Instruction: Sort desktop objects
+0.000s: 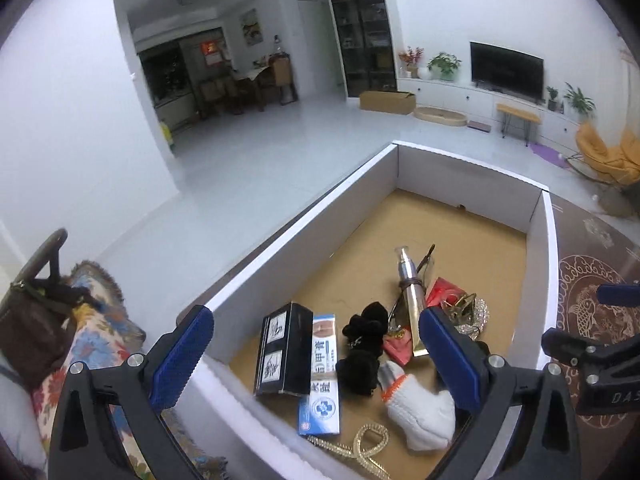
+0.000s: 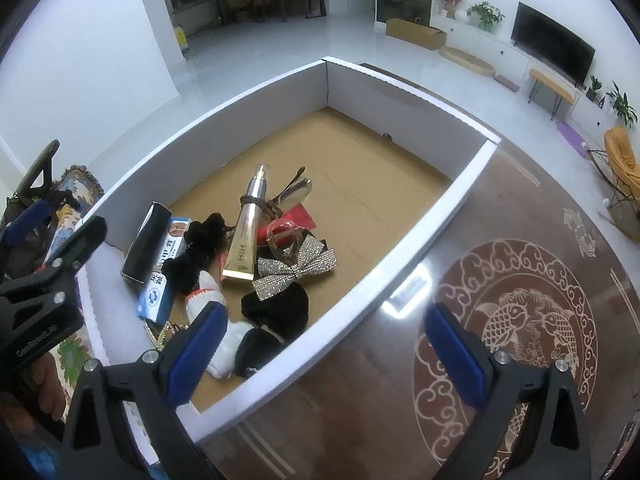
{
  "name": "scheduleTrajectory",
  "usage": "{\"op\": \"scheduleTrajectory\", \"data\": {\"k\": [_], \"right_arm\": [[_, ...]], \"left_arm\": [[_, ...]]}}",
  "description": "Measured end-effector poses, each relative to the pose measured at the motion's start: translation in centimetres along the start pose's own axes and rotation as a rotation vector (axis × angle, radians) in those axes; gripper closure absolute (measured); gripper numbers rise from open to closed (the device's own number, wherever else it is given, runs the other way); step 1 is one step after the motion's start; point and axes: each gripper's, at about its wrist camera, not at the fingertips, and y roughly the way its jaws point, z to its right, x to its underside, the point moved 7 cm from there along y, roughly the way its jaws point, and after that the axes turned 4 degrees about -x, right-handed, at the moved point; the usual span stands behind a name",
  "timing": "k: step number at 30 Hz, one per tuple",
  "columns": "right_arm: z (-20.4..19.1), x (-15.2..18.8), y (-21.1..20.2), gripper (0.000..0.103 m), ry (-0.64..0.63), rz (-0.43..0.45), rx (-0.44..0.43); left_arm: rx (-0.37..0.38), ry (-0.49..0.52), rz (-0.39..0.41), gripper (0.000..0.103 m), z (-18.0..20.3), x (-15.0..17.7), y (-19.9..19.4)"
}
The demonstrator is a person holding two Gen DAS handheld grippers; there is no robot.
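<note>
Left wrist view: the left claw [image 1: 316, 354] gapes wide and empty above a white-walled box [image 1: 304, 224]; toothpaste carton [image 1: 323, 376] and white glove [image 1: 420, 408] lie between its fingers. The right claw [image 2: 322, 356], also spread empty, straddles the box's near wall over the worktop [image 2: 360, 420].

table [image 2: 520, 208]: dk wood, fish inlay | on it: cardboard box [image 2: 440, 216]

Black television [image 1: 507, 72] on white cabinet, potted plants [image 1: 443, 65], yellow chair [image 1: 608, 156], cardboard carton [image 1: 386, 101] on floor.

box [image 2: 432, 236] on table [image 2: 500, 220] | tube [image 2: 244, 240], glove [image 2: 208, 300] inside
</note>
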Motion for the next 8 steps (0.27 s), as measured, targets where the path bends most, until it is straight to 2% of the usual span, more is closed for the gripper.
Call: {"op": "scheduleTrajectory", "data": {"k": [3,8], "right_arm": [[-0.4,-0.2,0.3,0.004,-0.016,-0.005,0.000],[-1.4,-0.8,0.4,0.004,-0.053,-0.007,0.002]], "left_arm": [[0.039,-0.040,-0.057,0.000,-0.1,0.6,0.1],[0.014,-0.124,-0.025,0.000,-0.9,0.7,-0.4]]}}
